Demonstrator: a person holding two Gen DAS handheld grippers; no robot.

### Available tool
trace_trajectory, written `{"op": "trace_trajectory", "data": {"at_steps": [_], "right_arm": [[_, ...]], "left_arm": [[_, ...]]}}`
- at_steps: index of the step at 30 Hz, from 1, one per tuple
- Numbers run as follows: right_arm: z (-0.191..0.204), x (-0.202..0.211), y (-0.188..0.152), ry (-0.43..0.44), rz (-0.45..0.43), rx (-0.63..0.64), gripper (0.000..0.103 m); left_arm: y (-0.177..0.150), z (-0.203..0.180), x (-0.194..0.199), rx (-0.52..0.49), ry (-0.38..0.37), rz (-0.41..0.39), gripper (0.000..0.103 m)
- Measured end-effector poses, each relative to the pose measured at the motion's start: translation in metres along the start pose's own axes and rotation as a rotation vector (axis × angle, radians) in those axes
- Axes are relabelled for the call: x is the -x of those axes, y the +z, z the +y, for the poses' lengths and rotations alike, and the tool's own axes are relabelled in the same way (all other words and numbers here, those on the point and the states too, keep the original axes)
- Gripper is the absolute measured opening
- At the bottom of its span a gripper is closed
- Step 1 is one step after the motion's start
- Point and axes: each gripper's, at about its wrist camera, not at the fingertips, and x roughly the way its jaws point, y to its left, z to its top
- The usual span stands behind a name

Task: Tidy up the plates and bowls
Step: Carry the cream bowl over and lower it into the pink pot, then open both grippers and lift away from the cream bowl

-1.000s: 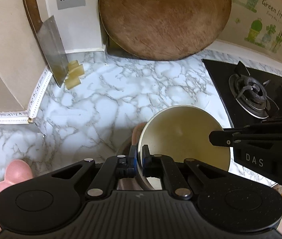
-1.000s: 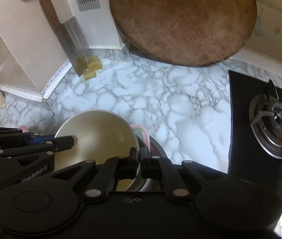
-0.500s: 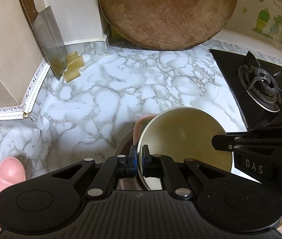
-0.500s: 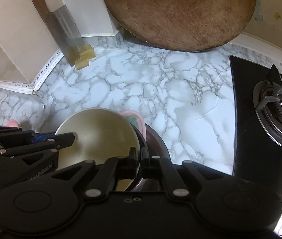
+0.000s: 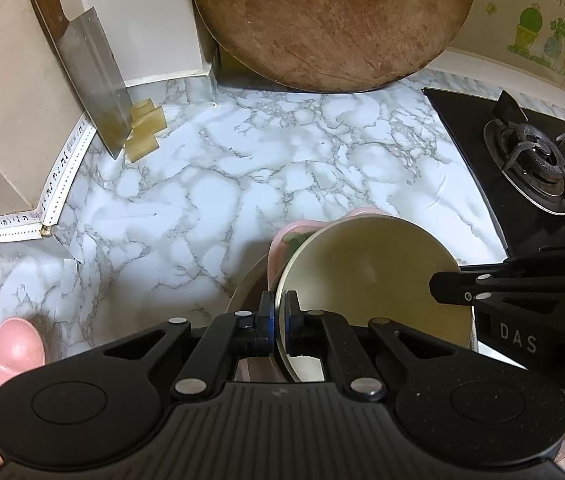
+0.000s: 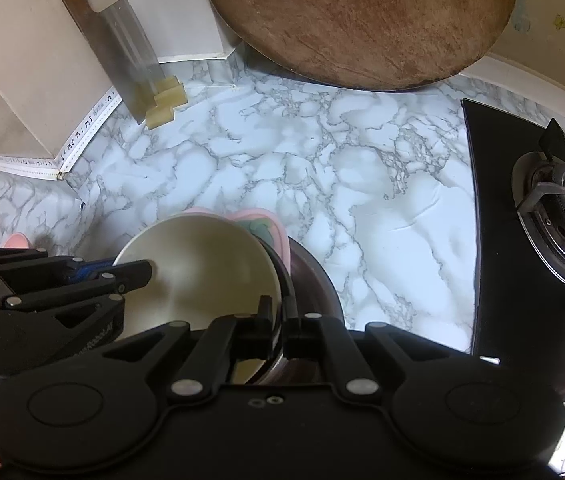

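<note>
Now held up by both tools: left tool [image 5: 278, 312] pinched tight on the cream bowl's [image 5: 370, 276] left rim, right tool [image 6: 278, 316] pinched on its right rim. Straight underneath, a pink dish [image 6: 266, 224] inside a steel bowl [image 6: 314, 276] on the tabletop [image 5: 242, 184]. Only down to go.

In the left wrist view, the wall sticker [image 5: 554, 20] at the upper right, printed with potted green plants, reads "Green life" in dark letters; a smaller line beneath it begins "Every" and is too small to read further. The black body of the right hand-held gripper [image 5: 518, 342] carries the pale letters "DAS". The white trim strip [image 5: 56, 184] along the base of the wall, at the counter's edge, shows small printed music notes, no words. In the right wrist view nothing legible appears.
</note>
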Motion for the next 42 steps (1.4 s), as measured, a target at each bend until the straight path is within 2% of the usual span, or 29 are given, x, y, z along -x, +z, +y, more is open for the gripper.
{"op": "trace_trajectory", "data": {"at_steps": [12, 17, 26, 42], "right_arm": [[0.002, -0.001, 0.0, 0.01, -0.002, 0.0, 0.009], [0.001, 0.001, 0.002, 0.016, -0.006, 0.003, 0.016], [0.001, 0.008, 0.0, 0.028, -0.016, -0.011, 0.022], [0.015, 0.029, -0.009, 0.038, -0.066, 0.007, 0.04]], "left_arm": [[-0.004, -0.001, 0.0, -0.024, 0.005, -0.014, 0.004], [-0.004, 0.005, -0.001, -0.004, -0.018, -0.009, 0.004], [-0.009, 0.013, 0.005, 0.008, -0.068, -0.028, 0.004], [-0.021, 0.026, 0.029, 0.006, -0.156, -0.094, 0.008]]}}
